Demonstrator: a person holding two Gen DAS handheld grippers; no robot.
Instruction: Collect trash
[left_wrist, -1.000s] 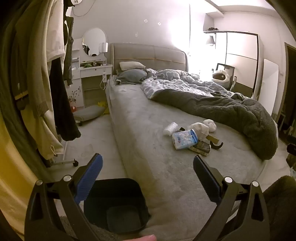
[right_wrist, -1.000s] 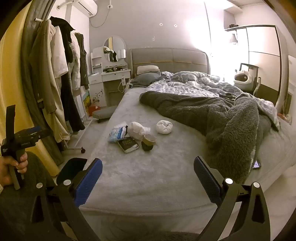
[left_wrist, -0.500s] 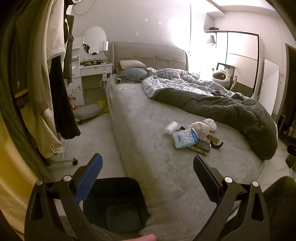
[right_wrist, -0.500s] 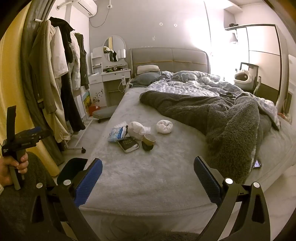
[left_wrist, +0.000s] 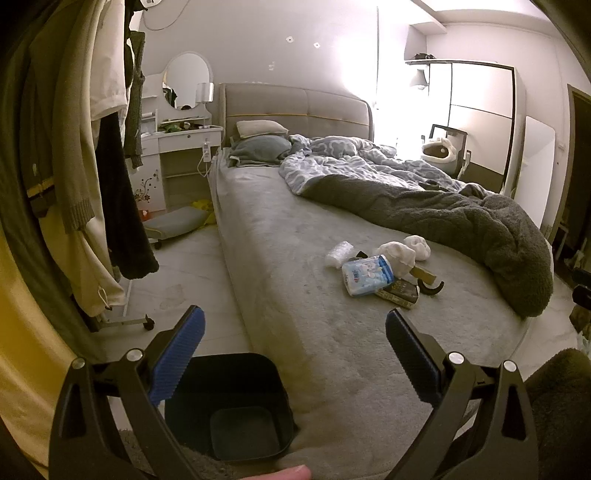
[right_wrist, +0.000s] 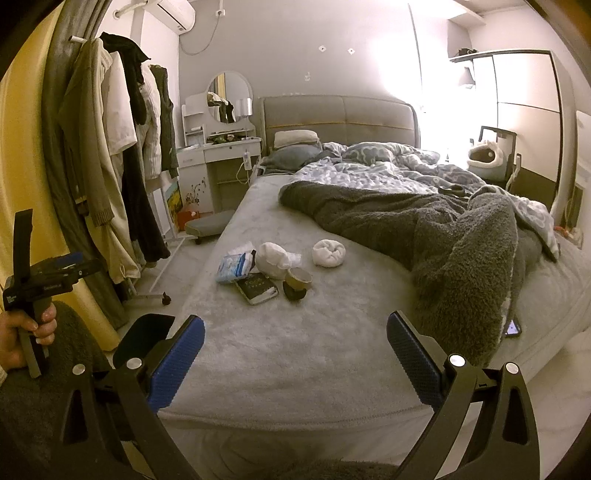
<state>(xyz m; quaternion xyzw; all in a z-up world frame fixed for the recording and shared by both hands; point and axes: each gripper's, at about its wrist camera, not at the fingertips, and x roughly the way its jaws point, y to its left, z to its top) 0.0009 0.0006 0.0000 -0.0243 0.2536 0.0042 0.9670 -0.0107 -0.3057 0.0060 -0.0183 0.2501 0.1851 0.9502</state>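
A pile of litter lies on the grey bed (left_wrist: 295, 258): a blue-white tissue pack (left_wrist: 365, 275) (right_wrist: 233, 266), a crumpled clear wrapper (left_wrist: 338, 254), white wads (left_wrist: 397, 254) (right_wrist: 275, 258), a rolled white wad (right_wrist: 328, 252), a tape roll (right_wrist: 297, 282) and a dark book (right_wrist: 256, 288). A dark bin (left_wrist: 229, 402) (right_wrist: 142, 332) stands on the floor at the bed's near left corner. My left gripper (left_wrist: 291, 354) is open and empty above the bin. My right gripper (right_wrist: 295, 354) is open and empty over the bed's foot end.
A clothes rack (right_wrist: 122, 166) with hanging coats stands on the left. A grey blanket (right_wrist: 443, 229) covers the bed's right half, with a phone (right_wrist: 513, 328) at its edge. A white dressing table (right_wrist: 218, 158) stands beside the headboard. A low wheeled stool (left_wrist: 173, 223) sits on the floor.
Both views have shifted only slightly; the left gripper drifted a little. Both grippers stay open and empty.
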